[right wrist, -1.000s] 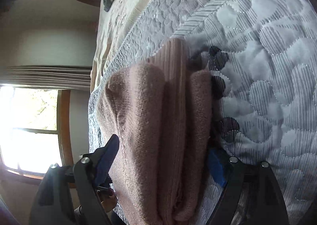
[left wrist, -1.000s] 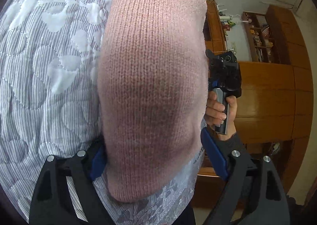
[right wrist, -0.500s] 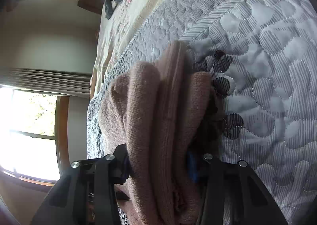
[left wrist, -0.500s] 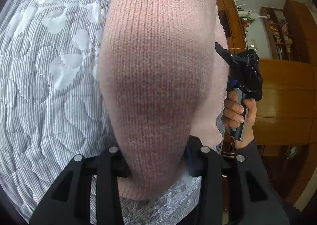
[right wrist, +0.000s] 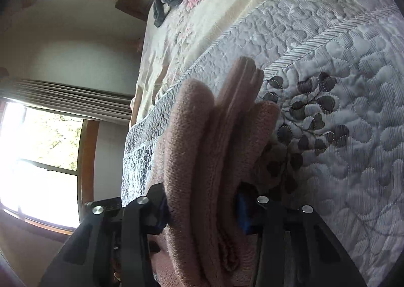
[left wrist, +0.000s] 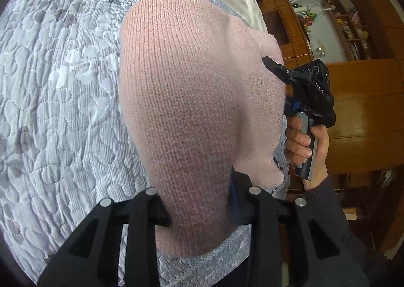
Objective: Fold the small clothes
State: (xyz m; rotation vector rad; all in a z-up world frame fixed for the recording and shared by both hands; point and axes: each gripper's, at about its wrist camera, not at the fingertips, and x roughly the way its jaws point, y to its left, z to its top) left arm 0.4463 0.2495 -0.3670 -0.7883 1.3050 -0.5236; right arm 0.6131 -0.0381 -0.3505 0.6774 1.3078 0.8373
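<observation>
1. My left tongs are clenched on the near end of the folded pink knitted garment; both black fingers press into the knit from either side. My right tongs are likewise clamped, biting the stacked edges of the same garment, where I count several rounded layers squeezed together.

2. The grey quilted bedspread with stitched leaf shapes lies under and behind the garment in both views. I judge the bundle sits at the bed's near edge, though whether it rests on the quilt or hangs just above it I cannot tell.

3. The relation that matters: the garment runs straight away from each set of tongs, its long axis in line with the fingers, not across them. Each hand grips one end of the near edge, the bulk reaching forward over the bed.

4. In the left view the right-hand gripper body, held in a person's hand, sits just beside the garment's right border, so the two grips are close together.

5. Neither hand is nearer; I judge the next move must be shared, both carrying evenly.
</observation>
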